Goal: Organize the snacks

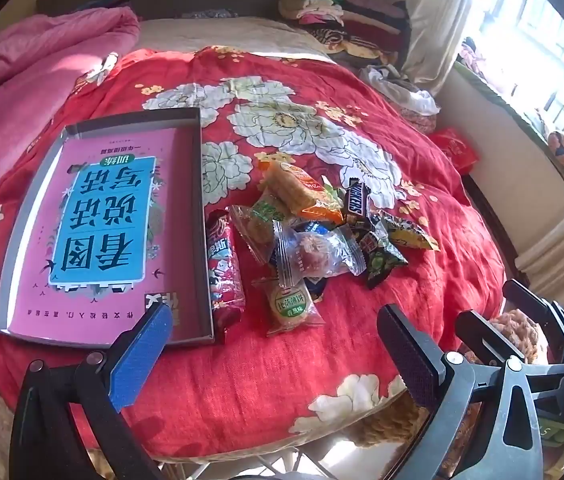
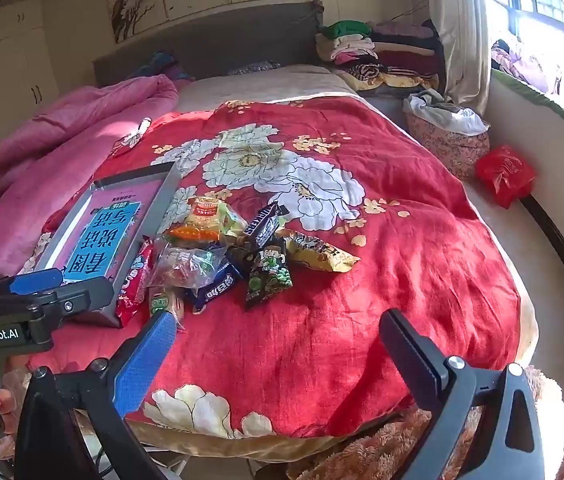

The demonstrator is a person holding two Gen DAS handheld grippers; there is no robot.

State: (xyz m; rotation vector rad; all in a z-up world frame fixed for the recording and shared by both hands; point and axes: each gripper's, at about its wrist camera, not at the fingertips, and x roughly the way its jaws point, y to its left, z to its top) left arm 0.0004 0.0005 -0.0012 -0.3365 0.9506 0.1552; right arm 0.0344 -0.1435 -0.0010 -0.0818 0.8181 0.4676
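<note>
- My left gripper hangs low over the near edge of the red floral quilt, its jaws spread wide with nothing between them
- My right gripper sits just to the right of the left one, also released and empty; its blue pad and black pad stand well apart
- The snack pile lies loose on the quilt, ahead of both grippers and just right of the tray
- The shallow grey tray rests flat on the quilt at the left, with a pink and blue book lying inside it (the cover print faces away from me, so it reads upside down)
- A red tube-shaped packet lies along the tray's right wall, touching it
- Nearest my left gripper is a green-labelled biscuit pack, with a clear-wrapped sweet just behind it
- Further back, an orange cracker pack sits on top of the heap, and a Snickers bar leans beside it
- A dark green pea packet and a yellow packet mark the pile's right side, touching each other
- A blue wrapper pokes out at the front of the heap in the right wrist view
- A pink blanket is bunched up at the far left of the bed
</note>
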